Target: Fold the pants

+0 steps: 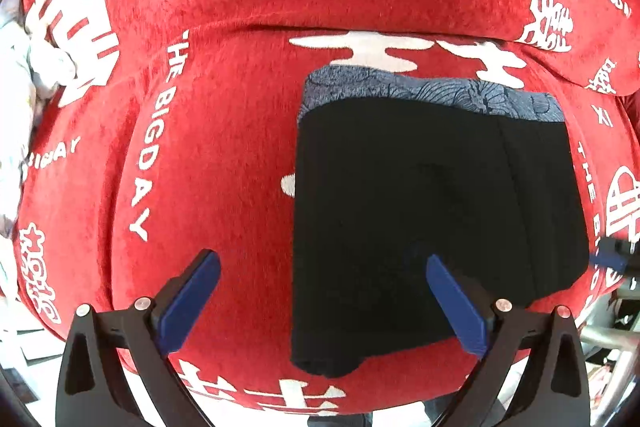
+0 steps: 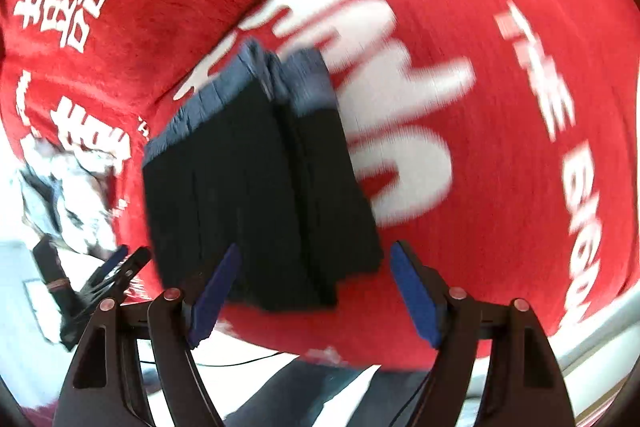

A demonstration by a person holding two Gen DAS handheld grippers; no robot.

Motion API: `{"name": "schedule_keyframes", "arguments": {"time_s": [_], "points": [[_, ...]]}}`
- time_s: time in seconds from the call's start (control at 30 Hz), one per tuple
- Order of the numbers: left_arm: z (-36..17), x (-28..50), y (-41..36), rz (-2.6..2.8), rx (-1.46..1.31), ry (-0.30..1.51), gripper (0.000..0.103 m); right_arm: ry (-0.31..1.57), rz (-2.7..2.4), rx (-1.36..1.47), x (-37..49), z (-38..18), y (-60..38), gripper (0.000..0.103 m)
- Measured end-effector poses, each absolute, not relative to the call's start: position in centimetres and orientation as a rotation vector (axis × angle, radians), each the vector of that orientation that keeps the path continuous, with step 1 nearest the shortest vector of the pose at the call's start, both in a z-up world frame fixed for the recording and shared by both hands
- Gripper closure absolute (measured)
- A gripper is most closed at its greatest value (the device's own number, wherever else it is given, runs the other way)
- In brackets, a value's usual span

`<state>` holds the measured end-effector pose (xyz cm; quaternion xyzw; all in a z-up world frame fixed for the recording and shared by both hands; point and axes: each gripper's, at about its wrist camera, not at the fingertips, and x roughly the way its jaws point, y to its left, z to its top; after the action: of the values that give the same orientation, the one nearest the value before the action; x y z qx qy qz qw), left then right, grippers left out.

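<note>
The left tool (image 1: 323, 301) stands wide open with nothing between its blue pads (image 1: 190, 301); the left pad is over bare red cloth and the right pad is over the near left part of the pants (image 1: 436, 211), without pressing them. No earlier view is given, so only this stance can be told.

The pants lie as a compact black rectangle on the red blanket (image 1: 224, 147) printed with white characters and "THE BIG DAY". Their grey patterned waistband (image 1: 432, 93) runs along the far edge, and the layered near edge sits close to both tools. To the far left lies a heap of pale fabric (image 1: 24, 75).

The right tool (image 2: 314, 293) is likewise open and empty, its pads straddling the near right corner of the bundle; that view is smeared by motion.

The fold looks finished or very nearly so, which suggests the step in hand is letting go and withdrawing. To do that well, both tools should lift clear with pads apart, so no pad drags the top layer. The stacked near edge could slip open if snagged, so draw back toward the near side, not across the pile.
</note>
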<state>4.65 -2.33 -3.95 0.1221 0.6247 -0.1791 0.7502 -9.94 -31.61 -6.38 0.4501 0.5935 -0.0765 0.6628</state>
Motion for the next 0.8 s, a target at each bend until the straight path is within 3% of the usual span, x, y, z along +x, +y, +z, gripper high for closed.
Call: {"name": "schedule_keyframes", "arguments": {"time_s": [0.07,0.13,0.17,0.3,0.57,0.67,0.73,0.77,0.8], "points": [[-4.6,4.6,-2.5,-0.386,0.269,1.381,0.000,1.325,-0.181,1.113,-11.2,-7.8,-31.1,0.024],[-4.9,4.5,-2.8,-0.382,0.288,1.382,0.000,1.271,-0.170,1.229,-12.0,-9.3,-30.9,0.044],[-4.8,4.4,-3.0,-0.384,0.296,1.377,0.000,1.223,-0.149,1.300,-12.2,-9.8,-30.9,0.069],[-3.9,3.8,-3.6,-0.400,0.303,1.360,0.000,1.173,-0.117,1.245,-11.2,-8.2,-31.1,0.087],[-4.2,3.1,-4.8,-0.398,0.329,1.379,0.000,1.314,-0.145,0.990,-8.9,-7.7,-30.8,0.084],[-4.3,2.6,-4.9,-0.391,0.349,1.387,0.000,1.332,-0.171,0.945,-8.9,-6.8,-30.2,0.070],[-4.2,2.3,-4.8,-0.389,0.354,1.393,0.000,1.376,-0.209,0.875,-8.8,-6.4,-29.8,0.051],[-4.1,2.2,-4.7,-0.388,0.353,1.396,0.000,1.395,-0.229,0.832,-8.8,-6.1,-29.6,0.035],[-3.9,2.0,-4.7,-0.386,0.352,1.398,0.000,1.398,-0.234,0.812,-8.8,-5.9,-29.5,0.032]]}}
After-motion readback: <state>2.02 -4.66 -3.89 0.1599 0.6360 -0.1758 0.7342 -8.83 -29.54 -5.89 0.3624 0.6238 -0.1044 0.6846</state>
